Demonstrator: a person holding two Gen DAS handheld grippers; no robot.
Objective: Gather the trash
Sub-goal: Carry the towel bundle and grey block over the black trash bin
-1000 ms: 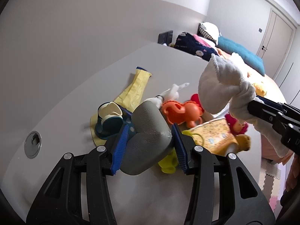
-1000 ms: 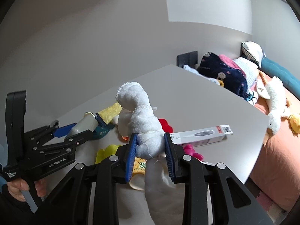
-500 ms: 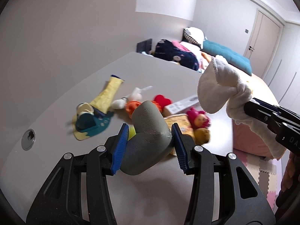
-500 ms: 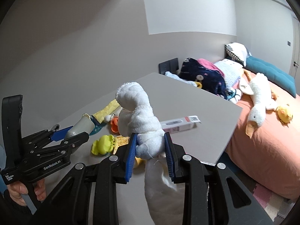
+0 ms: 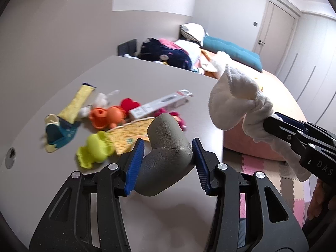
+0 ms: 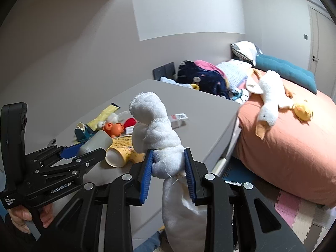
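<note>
The left gripper [image 5: 167, 163] was clamped on a bent grey tube-like piece [image 5: 163, 159], its blue pads [image 5: 134, 168] pressing both flanks so the piece stuck up and forward between them, held in the air above the near part of the grey table [image 5: 147, 77]. The right gripper [image 6: 168, 171] was pinched on the knotted waist of a white cloth [image 6: 155, 130], whose bulbous top rose above the pads while a loose tail hung down below them; in the left wrist view the same cloth [image 5: 233, 100] showed off the table's right edge, over the floor mats [image 5: 289, 187]. On the table, beyond the grey piece, lay a cluster of small things: a yellow-green plastic toy [image 5: 95, 149] nearest, a yellow printed cup or wrapper [image 5: 132, 132] just beside it, an orange toy [image 5: 108, 117] and a red heart shape [image 5: 129, 105] farther back, a long white box [image 5: 161, 104] angled toward the table's right edge, and a yellow sleeve with a teal item [image 5: 63, 126] to the left of the cluster. Past the table's far right corner stood a bed with an orange cover [image 6: 289, 138], on which a white plush goose [image 6: 268, 103] lay.
</note>
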